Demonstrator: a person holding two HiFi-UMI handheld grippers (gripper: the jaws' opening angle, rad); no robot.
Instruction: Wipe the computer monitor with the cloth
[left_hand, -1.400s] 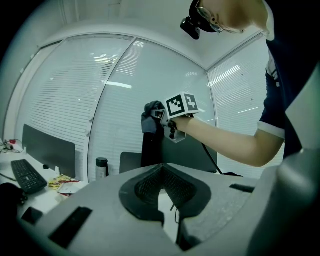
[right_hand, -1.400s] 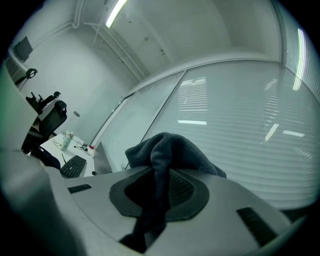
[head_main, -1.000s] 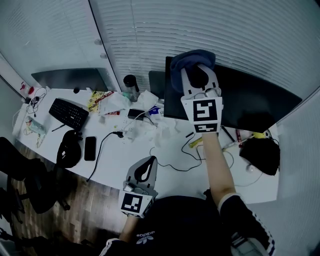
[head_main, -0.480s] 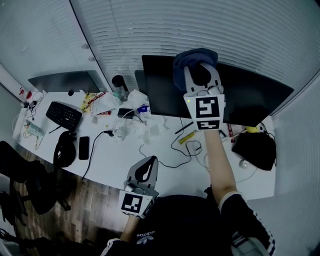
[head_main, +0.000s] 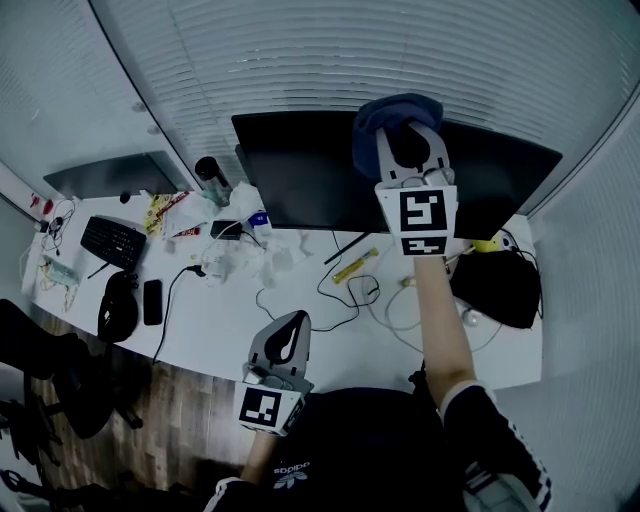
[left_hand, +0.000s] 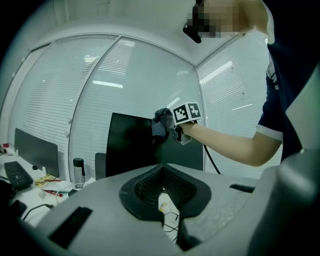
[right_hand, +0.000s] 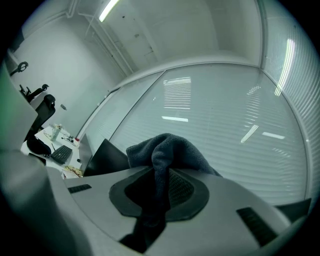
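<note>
From the head: clamped tight on the cloth (head_main: 390, 112) with the right gripper (head_main: 408, 138), and pressed against the top edge of the monitor (head_main: 300, 170), a little right of mid-width. Compared with a second ago, shifted rightward along that edge, away from the upper left corner. Also turned more squarely to the screen, now seen from end to end. Judged as a wiping stroke under way along the top, with the broad dark face below most likely yet to be covered. Parked low by the body with the left gripper (head_main: 290, 322), over the near edge of the desk (head_main: 230, 310), same place as before.

From the left gripper (left_hand: 162, 192): pinched together on nothing, with only a thin slit of desk showing between the jaws. Beyond, a side look at the right gripper (left_hand: 176, 131) and cloth (left_hand: 160, 122) against the monitor (left_hand: 130, 145), high up.

From the right gripper (right_hand: 160, 192): closed hard on the cloth (right_hand: 167, 150), with dark folds bulging up between and over the jaws. Past that, only blinds (right_hand: 225, 125) and a sliver of monitor (right_hand: 107, 155) at lower left, so no telling contact with the glass from here.
</note>
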